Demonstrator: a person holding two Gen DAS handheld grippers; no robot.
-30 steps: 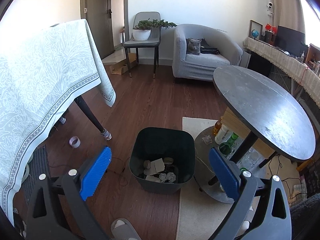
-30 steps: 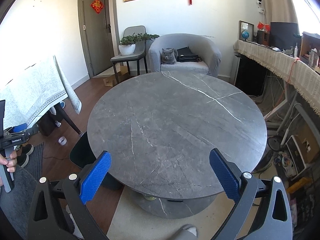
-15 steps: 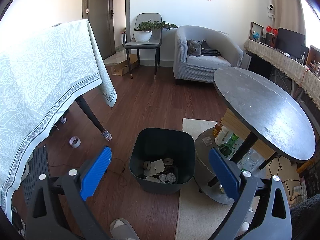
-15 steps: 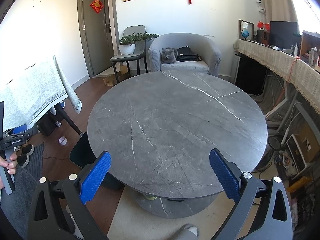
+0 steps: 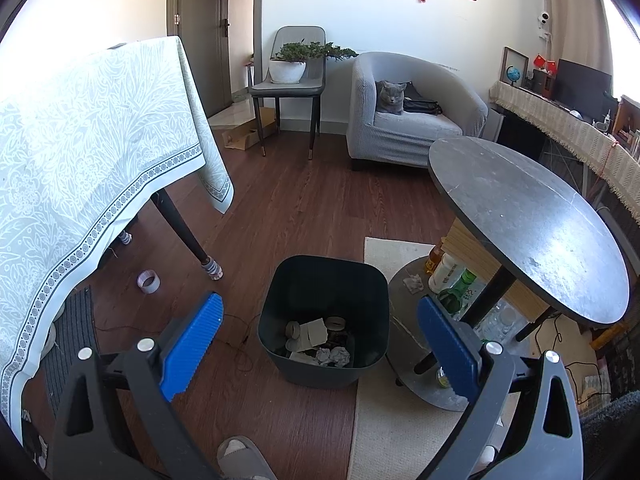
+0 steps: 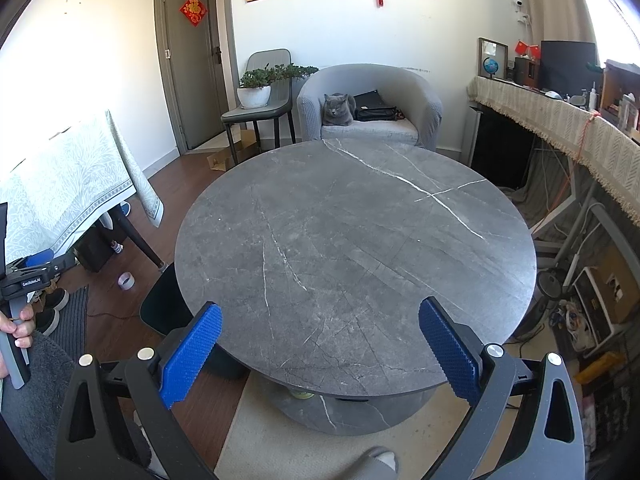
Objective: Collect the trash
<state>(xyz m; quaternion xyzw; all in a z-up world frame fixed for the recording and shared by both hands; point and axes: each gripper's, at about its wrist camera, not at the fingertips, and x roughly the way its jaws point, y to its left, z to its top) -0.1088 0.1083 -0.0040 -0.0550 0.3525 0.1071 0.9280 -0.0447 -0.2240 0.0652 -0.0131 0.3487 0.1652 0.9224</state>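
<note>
Both claws are hanging spread wide and empty: the left gripper [image 5: 318,338] above the dark square plastic bin [image 5: 326,280] of crumpled paper scraps [image 5: 320,340], the right gripper [image 6: 320,346] over the round grey marble table [image 6: 356,248]. Nothing has shifted over the last second, so collecting seems finished or paused; one crumpled white wad [image 5: 413,282] is lying on the table's lower shelf.

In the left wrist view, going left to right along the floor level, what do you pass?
Tablecloth → tape roll → trash bin → crumpled paper on the table's lower shelf → green bottle under the round table.
</note>
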